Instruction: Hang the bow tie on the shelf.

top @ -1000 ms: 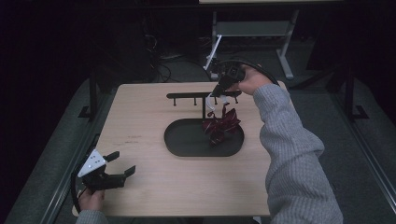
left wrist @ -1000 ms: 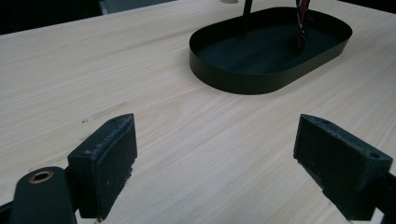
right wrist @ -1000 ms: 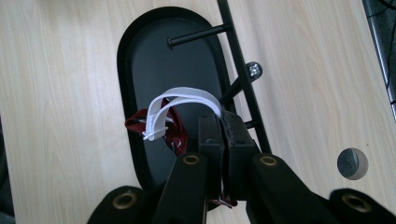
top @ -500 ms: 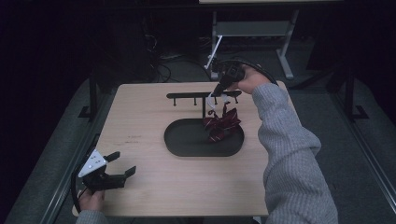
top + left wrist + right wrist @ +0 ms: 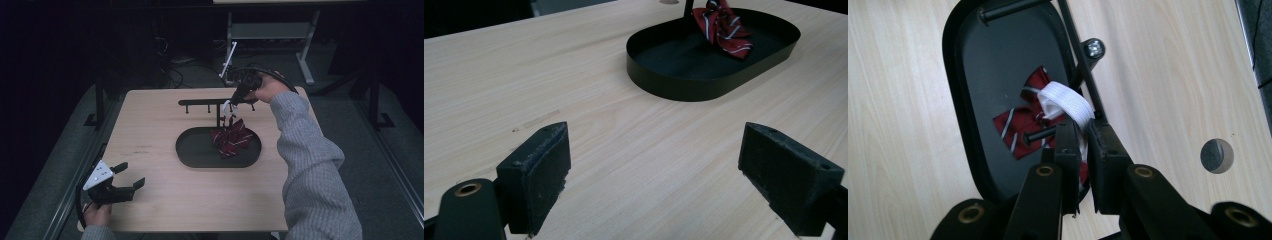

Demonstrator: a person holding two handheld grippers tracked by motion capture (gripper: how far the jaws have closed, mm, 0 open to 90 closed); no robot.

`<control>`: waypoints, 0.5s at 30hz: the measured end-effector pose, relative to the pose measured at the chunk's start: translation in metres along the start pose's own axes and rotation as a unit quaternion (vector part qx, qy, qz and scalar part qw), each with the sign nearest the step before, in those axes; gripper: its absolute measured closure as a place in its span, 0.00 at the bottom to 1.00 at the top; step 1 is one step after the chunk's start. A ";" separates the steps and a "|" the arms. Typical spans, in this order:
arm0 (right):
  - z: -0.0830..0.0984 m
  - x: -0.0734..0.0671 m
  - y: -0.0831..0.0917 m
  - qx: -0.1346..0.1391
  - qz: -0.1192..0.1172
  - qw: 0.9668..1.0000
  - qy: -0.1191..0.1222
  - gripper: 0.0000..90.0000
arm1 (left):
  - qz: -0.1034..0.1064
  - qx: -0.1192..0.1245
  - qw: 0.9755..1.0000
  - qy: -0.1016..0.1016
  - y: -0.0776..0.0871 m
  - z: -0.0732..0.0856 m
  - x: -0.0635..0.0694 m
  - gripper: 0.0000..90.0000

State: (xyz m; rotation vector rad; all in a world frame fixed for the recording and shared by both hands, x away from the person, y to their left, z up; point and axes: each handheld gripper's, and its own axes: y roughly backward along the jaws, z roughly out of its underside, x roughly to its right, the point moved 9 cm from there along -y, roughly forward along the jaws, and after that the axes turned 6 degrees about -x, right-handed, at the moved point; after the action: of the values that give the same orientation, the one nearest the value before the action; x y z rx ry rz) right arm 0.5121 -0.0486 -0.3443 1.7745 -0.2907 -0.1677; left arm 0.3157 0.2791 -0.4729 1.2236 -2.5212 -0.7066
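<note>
A dark red striped bow tie (image 5: 231, 138) (image 5: 722, 27) (image 5: 1020, 126) hangs over the black oval tray (image 5: 195, 155) (image 5: 659, 75) (image 5: 963, 75), its lower end at the tray floor. My right gripper (image 5: 231, 102) (image 5: 1081, 131) is shut on the tie's white elastic strap (image 5: 1066, 104), right beside the black T-shaped rack (image 5: 205, 103) that rises from the tray. My left gripper (image 5: 131, 176) (image 5: 654, 165) rests open near the table's front left corner, with bare wood between its jaws.
The light wooden table (image 5: 150, 125) has a round hole (image 5: 1217, 156) near the rack. Dark floor, cables and a metal stand (image 5: 300, 30) lie beyond the far edge.
The right gripper has shifted slightly with the bow tie, which now hangs a little higher beside the rack. The left gripper has stayed put.
</note>
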 end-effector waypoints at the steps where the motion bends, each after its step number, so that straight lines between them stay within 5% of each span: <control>1: 0.000 -0.001 0.000 0.000 0.000 1.000 0.003 0.91 | 0.000 0.000 1.000 0.000 0.000 0.000 0.000 0.15; 15: 0.004 -0.005 0.006 0.015 -0.008 1.000 -0.004 0.85 | 0.002 -0.001 1.000 -0.001 0.000 0.000 0.001 0.15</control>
State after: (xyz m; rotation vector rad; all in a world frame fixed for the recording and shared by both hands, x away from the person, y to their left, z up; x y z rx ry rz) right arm 0.5052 -0.0523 -0.3395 1.8060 -0.2866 -0.1823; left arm 0.3152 0.2785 -0.4727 1.2176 -2.5234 -0.7085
